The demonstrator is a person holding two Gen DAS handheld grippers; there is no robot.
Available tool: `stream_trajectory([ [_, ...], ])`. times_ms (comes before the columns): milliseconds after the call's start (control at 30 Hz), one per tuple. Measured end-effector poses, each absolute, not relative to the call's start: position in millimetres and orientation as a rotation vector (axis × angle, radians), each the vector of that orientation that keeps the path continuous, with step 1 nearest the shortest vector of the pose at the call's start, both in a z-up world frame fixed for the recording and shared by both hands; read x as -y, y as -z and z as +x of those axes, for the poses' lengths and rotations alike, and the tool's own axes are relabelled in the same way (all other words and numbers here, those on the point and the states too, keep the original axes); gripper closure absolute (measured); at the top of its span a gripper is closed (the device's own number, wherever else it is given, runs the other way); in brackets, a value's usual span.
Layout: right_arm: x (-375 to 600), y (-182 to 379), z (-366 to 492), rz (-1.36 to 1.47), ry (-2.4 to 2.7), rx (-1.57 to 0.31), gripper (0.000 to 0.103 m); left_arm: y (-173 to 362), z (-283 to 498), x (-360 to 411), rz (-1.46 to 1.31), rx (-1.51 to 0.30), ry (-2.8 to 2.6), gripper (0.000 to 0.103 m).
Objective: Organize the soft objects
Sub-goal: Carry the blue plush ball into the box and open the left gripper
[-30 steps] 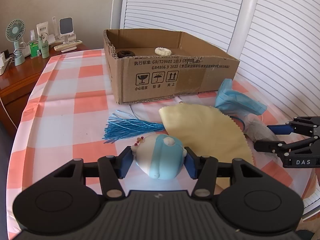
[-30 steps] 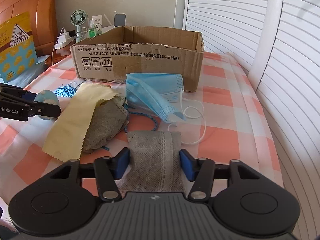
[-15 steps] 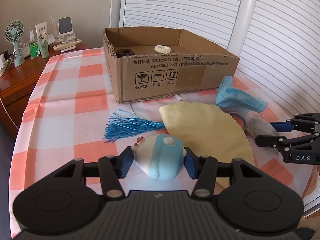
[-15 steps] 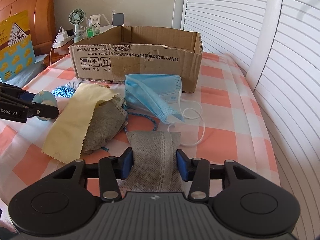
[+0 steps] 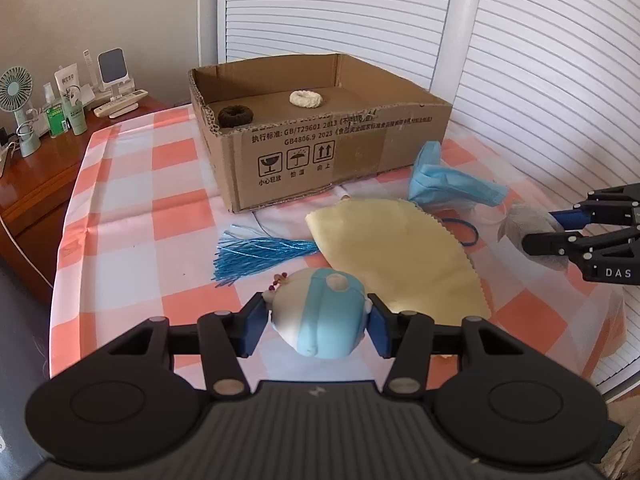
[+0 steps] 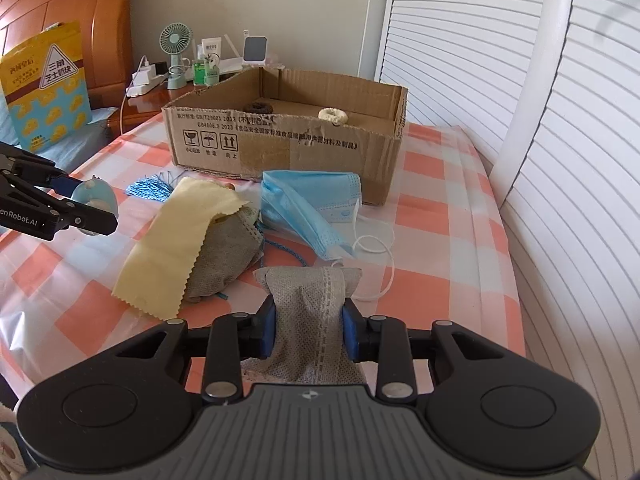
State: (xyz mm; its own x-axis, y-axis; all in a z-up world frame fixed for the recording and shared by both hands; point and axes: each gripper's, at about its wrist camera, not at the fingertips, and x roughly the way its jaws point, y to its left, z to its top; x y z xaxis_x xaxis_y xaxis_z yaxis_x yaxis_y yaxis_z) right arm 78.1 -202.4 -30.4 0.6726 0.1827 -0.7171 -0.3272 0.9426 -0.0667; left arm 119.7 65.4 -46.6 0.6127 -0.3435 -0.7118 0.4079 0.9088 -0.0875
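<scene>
My left gripper is shut on a round blue and white plush toy, held just above the checked tablecloth. My right gripper has its jaws closing on a grey fabric pouch; the blue pads pinch its sides and it bunches between them. In the left wrist view the right gripper and the grey pouch show at the right edge. The left gripper shows at the left of the right wrist view. An open cardboard box stands behind, holding a brown ring and a cream ring.
On the cloth lie a yellow cloth over a second grey pouch, a blue face mask and a blue tassel. A wooden side table with a fan and bottles stands at the left. White shutters line the right.
The right gripper's jaws have narrowed onto the grey pouch, squeezing it, and risen a little with it. The left gripper keeps the plush toy and has hardly moved.
</scene>
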Motion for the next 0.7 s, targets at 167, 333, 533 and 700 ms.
stream_trajectory([
  [167,205,16,73,-0.206,-0.319,-0.765,0.066,36,114,-63,0.104,-0.804,0.464,0.051],
  [333,206,-2,73,-0.212,-0.355,-0.725,0.066,18,115,-60,0.102,-0.803,0.505,0.051],
  [533,206,-21,84,-0.218,-0.373,-0.675,0.066,-15,135,-49,0.132,-0.741,0.521,0.051],
  [700,204,-32,95,-0.229,-0.378,-0.639,0.066,-40,170,-36,0.174,-0.669,0.508,0.051],
])
